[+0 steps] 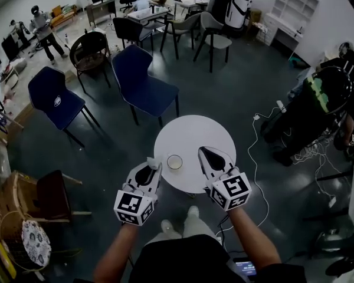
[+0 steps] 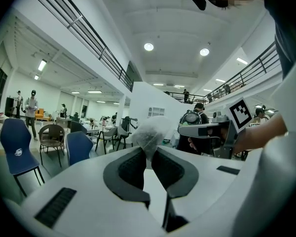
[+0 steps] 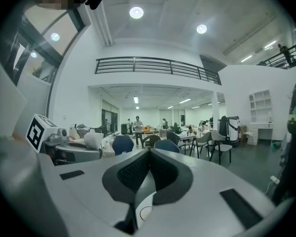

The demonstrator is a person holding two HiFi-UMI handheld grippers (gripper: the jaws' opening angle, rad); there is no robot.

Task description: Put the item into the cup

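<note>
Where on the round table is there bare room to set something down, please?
The far half of the round table, beyond the cup, is bare right to its rim. The near edge is crowded: the left gripper, shut on a white pouch, and the shut right gripper flank the cup.
</note>
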